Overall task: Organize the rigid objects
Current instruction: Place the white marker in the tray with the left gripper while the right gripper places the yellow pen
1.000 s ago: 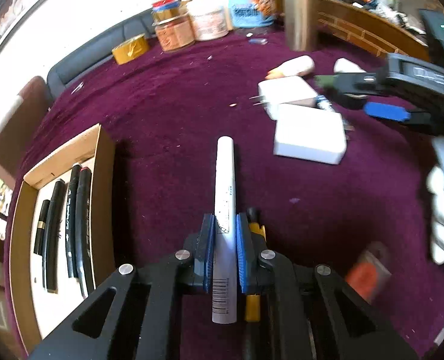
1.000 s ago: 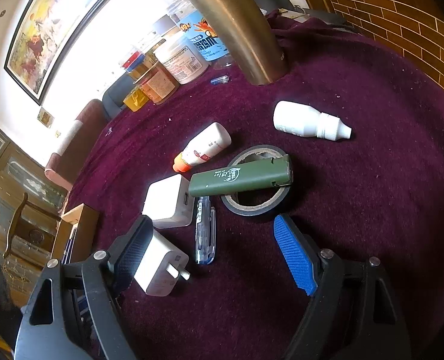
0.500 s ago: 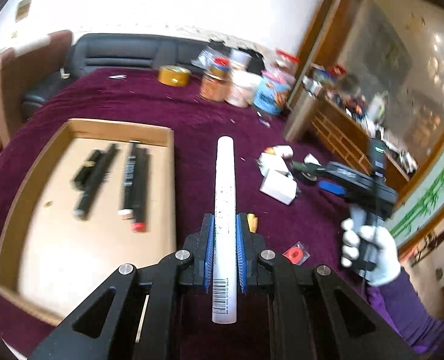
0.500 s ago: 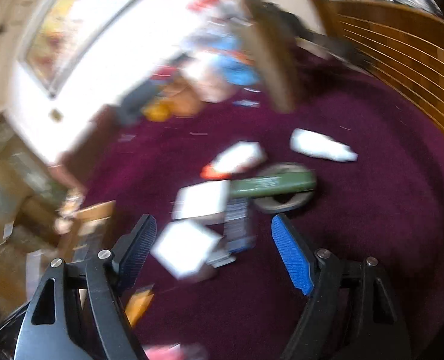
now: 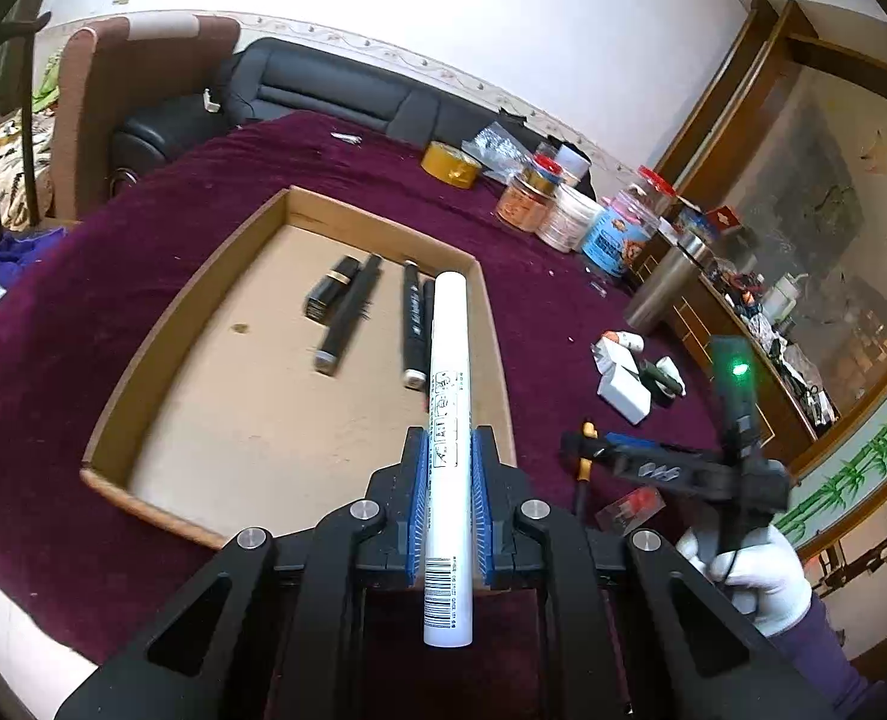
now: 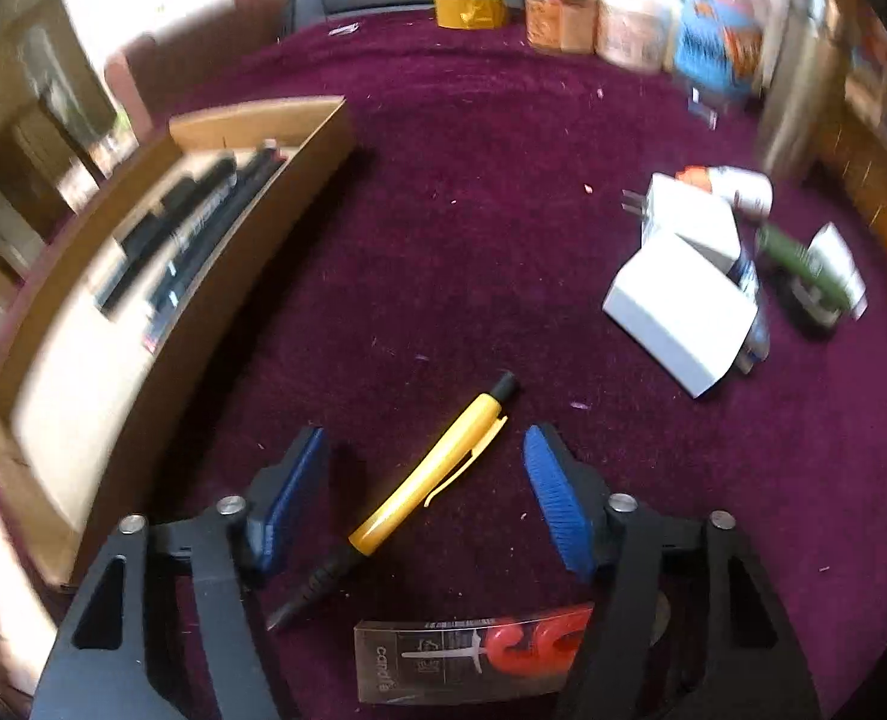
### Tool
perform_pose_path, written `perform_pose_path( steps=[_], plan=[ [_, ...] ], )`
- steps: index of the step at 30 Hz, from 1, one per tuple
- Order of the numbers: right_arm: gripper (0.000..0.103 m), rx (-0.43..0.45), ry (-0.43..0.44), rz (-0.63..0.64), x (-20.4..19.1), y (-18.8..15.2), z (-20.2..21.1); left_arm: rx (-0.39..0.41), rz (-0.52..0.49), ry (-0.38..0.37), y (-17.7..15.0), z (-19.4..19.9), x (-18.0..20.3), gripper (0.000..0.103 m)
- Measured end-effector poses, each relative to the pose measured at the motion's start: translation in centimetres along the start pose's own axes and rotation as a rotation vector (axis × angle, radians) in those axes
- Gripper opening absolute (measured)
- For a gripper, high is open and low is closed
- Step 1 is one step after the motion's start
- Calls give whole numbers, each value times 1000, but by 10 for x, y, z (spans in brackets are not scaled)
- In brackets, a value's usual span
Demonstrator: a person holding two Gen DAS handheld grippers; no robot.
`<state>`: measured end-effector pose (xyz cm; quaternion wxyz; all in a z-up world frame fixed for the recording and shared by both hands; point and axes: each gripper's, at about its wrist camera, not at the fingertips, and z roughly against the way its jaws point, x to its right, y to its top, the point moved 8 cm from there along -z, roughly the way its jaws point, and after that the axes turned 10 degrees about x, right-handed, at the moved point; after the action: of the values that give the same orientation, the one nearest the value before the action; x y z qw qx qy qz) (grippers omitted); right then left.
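Observation:
My left gripper (image 5: 448,450) is shut on a long white marker (image 5: 451,372), held above the right side of a shallow cardboard tray (image 5: 143,360) with several black pens (image 5: 410,318) lying in it. In the right wrist view my right gripper (image 6: 425,468) hovers over a yellow pen (image 6: 437,468) that lies diagonally on the purple cloth. The pen sits between the blue pads, which are closing and do not touch it. From the left wrist view the right gripper (image 5: 593,450) shows, held by a white-gloved hand (image 5: 743,564).
White power adapters (image 6: 680,312), a green lighter (image 6: 803,267) on a tape roll and small white bottles (image 6: 737,186) lie at the right. A packaged red candle (image 6: 473,654) lies just below the right gripper. Jars (image 5: 524,204), yellow tape (image 5: 451,165) and a steel flask (image 5: 662,294) stand at the back.
My left gripper carried the white marker leftward, from the cloth to over the tray. My right gripper swung from the lighter and tape to the yellow pen, and its jaws narrowed.

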<state>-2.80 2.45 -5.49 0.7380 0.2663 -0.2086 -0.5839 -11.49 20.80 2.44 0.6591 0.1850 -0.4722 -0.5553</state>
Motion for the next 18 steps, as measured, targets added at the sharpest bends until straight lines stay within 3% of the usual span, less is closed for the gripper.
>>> perform_pose_path(
  steps=[2,4,8,14,18],
  plan=[
    [31,30,8,29,-6,-1,5,14,4,8,3,4,-7,11],
    [13,31,17,17,-3,-2,8,21,18,9,5,5,-13,11],
    [9,40,97,-92,9,-3,12,10,49,14,4,1,-29,11],
    [9,84,244,-244,13,21,28,-6,65,33,10,-4,-48,11],
    [9,91,359,-307,-8,46,39,-34,54,68,19,-18,-58,11]
  ],
)
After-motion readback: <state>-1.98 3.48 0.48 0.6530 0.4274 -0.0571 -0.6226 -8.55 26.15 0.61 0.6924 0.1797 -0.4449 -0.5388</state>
